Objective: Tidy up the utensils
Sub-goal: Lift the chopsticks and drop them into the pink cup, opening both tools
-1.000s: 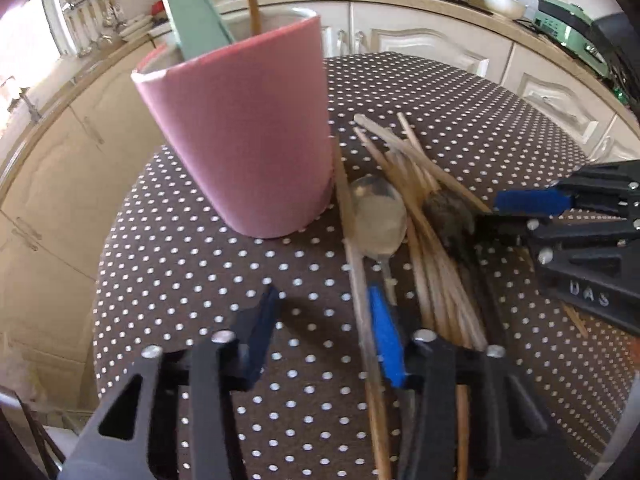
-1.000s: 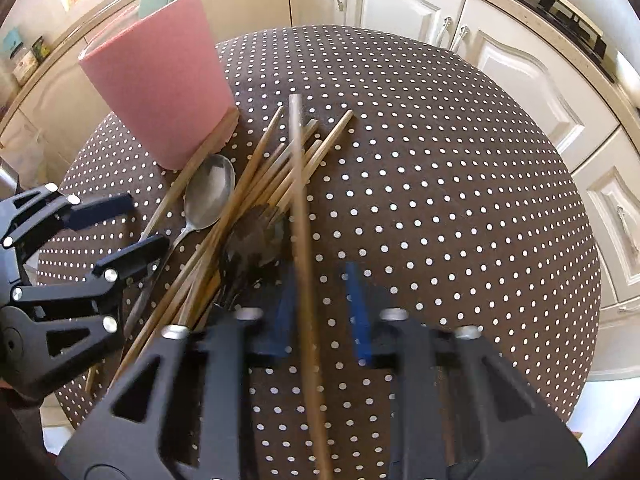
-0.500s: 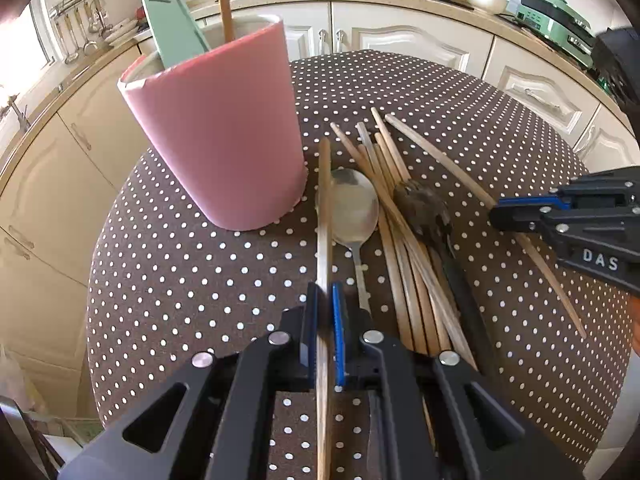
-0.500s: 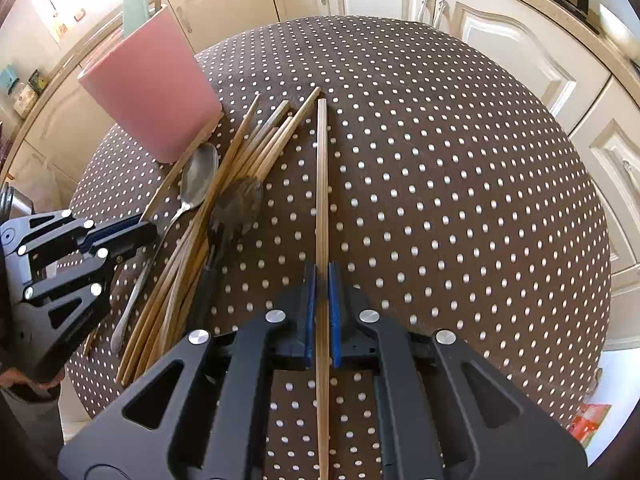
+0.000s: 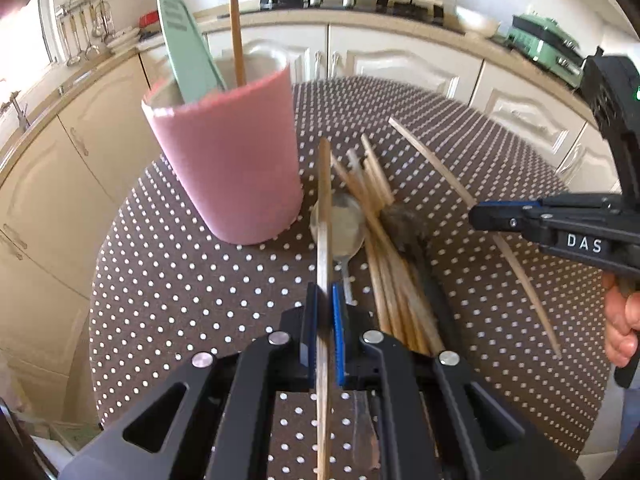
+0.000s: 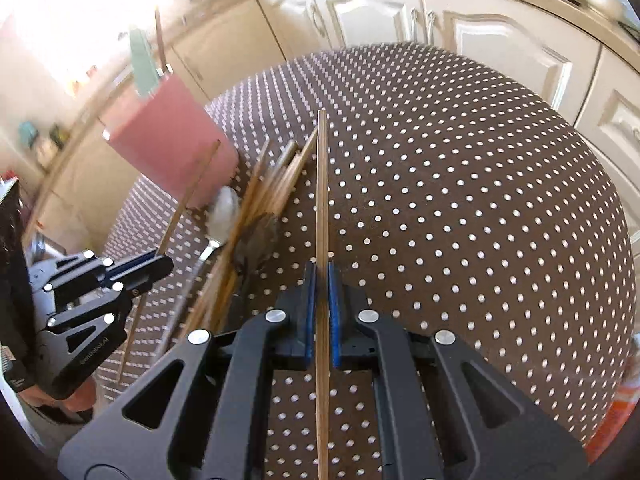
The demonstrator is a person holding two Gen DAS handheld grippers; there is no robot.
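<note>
A pink cup [image 5: 228,168] stands on the dotted table [image 5: 180,280] with a green spatula [image 5: 188,56] and one chopstick [image 5: 236,28] upright in it. My left gripper [image 5: 325,300] is shut on a wooden chopstick [image 5: 324,200] pointing toward the cup's right side. Right of it lie a metal spoon [image 5: 344,228], a dark spoon [image 5: 404,224] and a pile of chopsticks [image 5: 384,264]. My right gripper [image 6: 321,276] is shut on another chopstick [image 6: 322,184], held above the cloth right of the pile [image 6: 276,184]. The cup [image 6: 172,148] is at the far left there.
The round table's edge [image 6: 600,208] curves close on all sides, with cream cabinets [image 5: 400,64] beyond it. The right gripper [image 5: 476,216] and a hand reach in from the right in the left wrist view. The left gripper [image 6: 166,264] sits low left in the right wrist view.
My left gripper's jaws closed on a chopstick beside the spoon and lifted it off the cloth. My right gripper rolled and carried its chopstick up and away from the pile.
</note>
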